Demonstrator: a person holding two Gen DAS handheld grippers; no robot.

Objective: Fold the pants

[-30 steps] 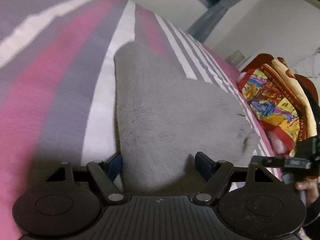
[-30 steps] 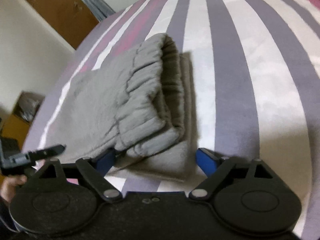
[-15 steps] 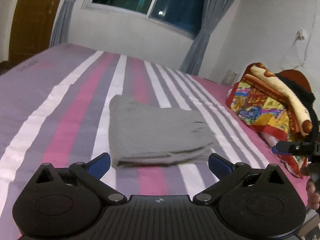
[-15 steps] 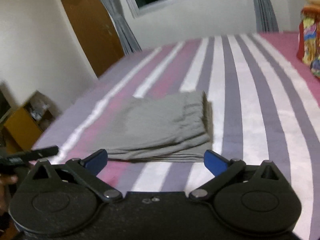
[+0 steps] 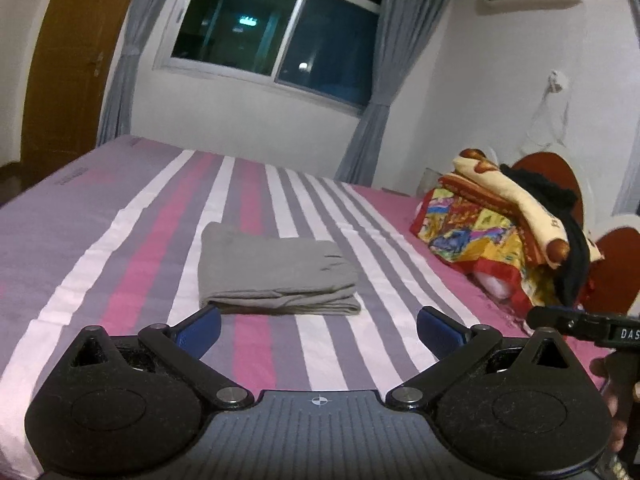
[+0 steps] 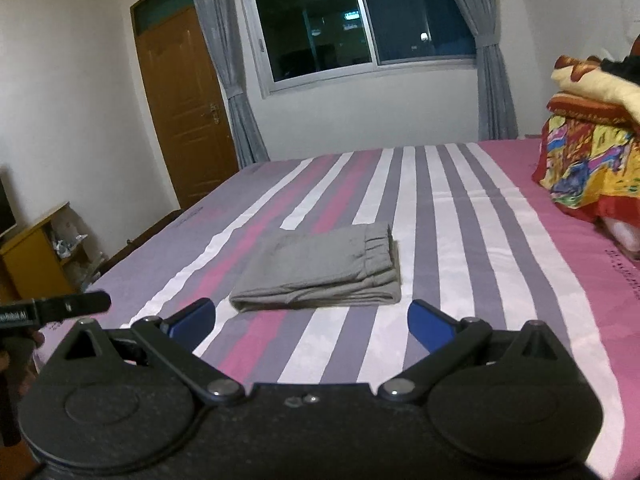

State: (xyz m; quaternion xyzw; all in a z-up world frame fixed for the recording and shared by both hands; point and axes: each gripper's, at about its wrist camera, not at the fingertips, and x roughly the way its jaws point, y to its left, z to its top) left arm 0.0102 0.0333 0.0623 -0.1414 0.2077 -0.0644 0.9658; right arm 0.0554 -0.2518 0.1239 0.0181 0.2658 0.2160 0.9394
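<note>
The grey pants (image 5: 276,276) lie folded into a flat rectangle on the striped bed (image 5: 120,264). In the right wrist view the pants (image 6: 324,270) show their elastic waistband on the right side. My left gripper (image 5: 318,330) is open and empty, held back from the pants' near edge. My right gripper (image 6: 312,322) is open and empty too, held back from the pants. The tip of the right gripper shows at the right edge of the left wrist view, and the left one at the left edge of the right wrist view.
A pile of colourful blankets (image 5: 500,232) sits at the bed's right side by the red headboard (image 5: 548,172). A window with grey curtains (image 6: 360,20) and a brown door (image 6: 184,112) are behind the bed. A yellow cabinet (image 6: 36,256) stands at left.
Both grippers have pulled back and up from the pants, which were between their jaws one second ago. The pants now lie further off, folded and still.
</note>
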